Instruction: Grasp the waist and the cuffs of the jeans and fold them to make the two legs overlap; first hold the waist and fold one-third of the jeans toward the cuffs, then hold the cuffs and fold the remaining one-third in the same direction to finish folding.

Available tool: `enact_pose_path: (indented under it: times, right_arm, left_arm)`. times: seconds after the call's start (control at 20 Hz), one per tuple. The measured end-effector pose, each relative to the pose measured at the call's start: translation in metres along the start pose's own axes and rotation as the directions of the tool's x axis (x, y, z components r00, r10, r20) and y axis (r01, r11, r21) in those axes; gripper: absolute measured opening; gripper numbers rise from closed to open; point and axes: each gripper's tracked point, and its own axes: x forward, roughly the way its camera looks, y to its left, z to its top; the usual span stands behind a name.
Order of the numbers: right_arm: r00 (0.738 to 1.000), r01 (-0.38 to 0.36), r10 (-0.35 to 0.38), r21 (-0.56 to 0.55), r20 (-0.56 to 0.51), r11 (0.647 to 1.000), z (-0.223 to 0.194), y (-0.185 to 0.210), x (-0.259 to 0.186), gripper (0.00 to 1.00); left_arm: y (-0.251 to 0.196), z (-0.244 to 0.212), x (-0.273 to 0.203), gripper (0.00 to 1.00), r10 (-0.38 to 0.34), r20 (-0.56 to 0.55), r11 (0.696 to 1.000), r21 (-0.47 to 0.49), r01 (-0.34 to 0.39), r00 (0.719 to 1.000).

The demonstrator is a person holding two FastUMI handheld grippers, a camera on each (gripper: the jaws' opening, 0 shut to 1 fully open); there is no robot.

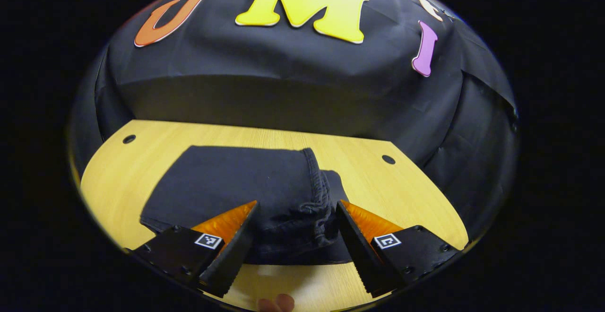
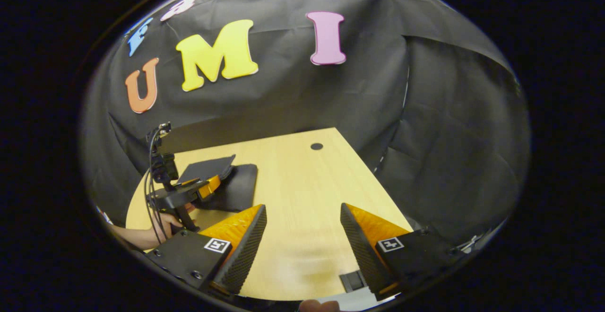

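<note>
Spread fingers [image 1: 246, 236] flank the folded jeans [image 1: 246, 184] (waistband nearest) — untouched.

A pale wooden surface [image 2: 302, 194] with dark round holes [image 2: 316, 146] near its far corners; black cloth wall [image 2: 439, 137] behind.

Left tongs [image 1: 297, 210] spread wide; right tongs [image 2: 303, 213] spread wide, apart.

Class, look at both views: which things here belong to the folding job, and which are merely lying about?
Belong to the job:
jeans, folded on the table
left tongs, open, over the jeans
right tongs, open, over bare table

Just there:
table
holes in the table
small black block at the table's near edge
</note>
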Motion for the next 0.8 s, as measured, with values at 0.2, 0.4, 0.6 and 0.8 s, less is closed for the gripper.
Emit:
enact_pose_path:
  times: [0.2,0.4,0.6,0.8]
  right_arm:
    - [0.99,-0.085,0.094,-0.086,0.103,0.993,0.042,0.053,0.005,0.95]
    - [0.947,-0.154,0.186,-0.139,0.261,0.978,0.102,0.119,0.0,0.95]
    - [0.889,-0.182,0.236,-0.17,0.392,0.969,0.149,0.177,-0.017,0.94]
    - [0.827,-0.186,0.257,-0.189,0.5,0.964,0.172,0.214,-0.038,0.94]
  left_arm:
    - [0.016,0.078,-0.053,0.98,0.0,0.137,1.0,-0.011,0.002,0.991]
    - [0.053,0.172,-0.127,0.98,0.04,0.306,0.999,-0.011,-0.038,0.951]
    - [0.087,0.226,-0.194,0.98,0.111,0.424,0.992,0.002,-0.123,0.899]
    - [0.108,0.239,-0.255,0.98,0.191,0.495,0.976,-0.005,-0.216,0.848]
